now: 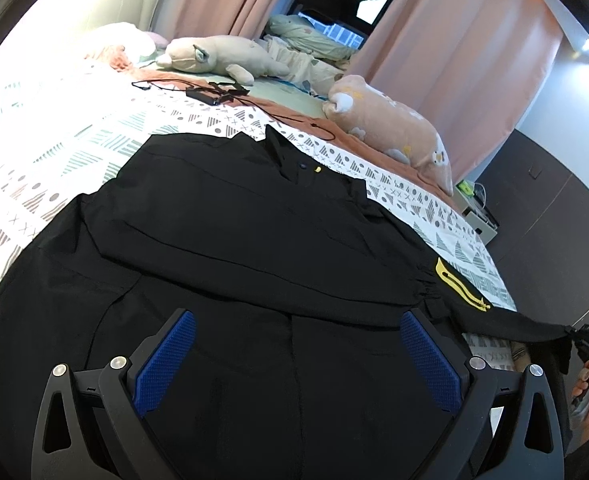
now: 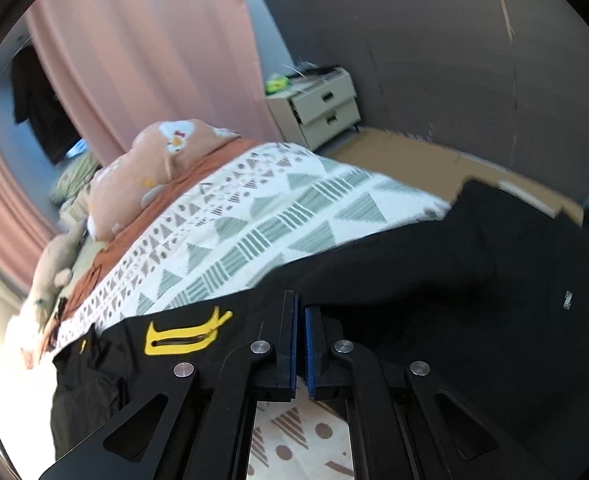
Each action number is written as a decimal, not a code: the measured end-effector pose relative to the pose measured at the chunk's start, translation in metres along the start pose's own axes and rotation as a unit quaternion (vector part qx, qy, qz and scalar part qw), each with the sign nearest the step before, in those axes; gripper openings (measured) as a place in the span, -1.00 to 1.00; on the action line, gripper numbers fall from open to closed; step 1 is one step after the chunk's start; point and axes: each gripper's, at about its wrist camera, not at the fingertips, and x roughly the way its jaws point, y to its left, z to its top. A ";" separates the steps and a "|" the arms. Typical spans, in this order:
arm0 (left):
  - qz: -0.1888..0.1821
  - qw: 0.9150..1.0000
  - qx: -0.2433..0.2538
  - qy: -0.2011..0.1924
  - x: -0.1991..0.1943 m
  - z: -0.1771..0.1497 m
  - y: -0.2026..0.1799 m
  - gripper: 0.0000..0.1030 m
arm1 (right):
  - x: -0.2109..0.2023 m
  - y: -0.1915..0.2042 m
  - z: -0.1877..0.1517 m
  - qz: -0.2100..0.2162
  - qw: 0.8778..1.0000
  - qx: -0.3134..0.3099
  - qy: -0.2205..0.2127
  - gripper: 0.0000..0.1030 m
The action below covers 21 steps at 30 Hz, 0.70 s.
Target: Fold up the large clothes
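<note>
Black jacket lies flat on the patterned bedsheet, its body directly under and ahead of the left gripper, whose blue pads stand wide apart, holding nothing. Sleeve with the yellow zip patch stretches out rightward to the right gripper, nearer it, pads pinched on its cuff end.

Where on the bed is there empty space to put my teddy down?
The patterned bedspread lies bare to the left of the black jacket, up to the white pillow. A thinner bare strip runs between the jacket and the peach pillow. By the curtains it is crowded: a plush toy, black cables and bedding.
</note>
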 end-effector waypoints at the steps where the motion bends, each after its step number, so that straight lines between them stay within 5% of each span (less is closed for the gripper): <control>1: -0.001 1.000 -0.001 0.000 0.000 0.001 0.000 0.99 | -0.006 0.008 0.003 0.004 1.000 -0.009 -0.006 -0.93; 12: 0.007 1.000 -0.022 -0.011 -0.013 0.007 0.017 0.99 | -0.053 0.137 0.021 0.060 0.991 -0.105 -0.048 -0.94; 21: 0.003 0.998 -0.068 -0.016 -0.042 0.018 0.051 0.99 | -0.091 0.267 -0.003 0.121 0.978 -0.161 -0.051 -0.94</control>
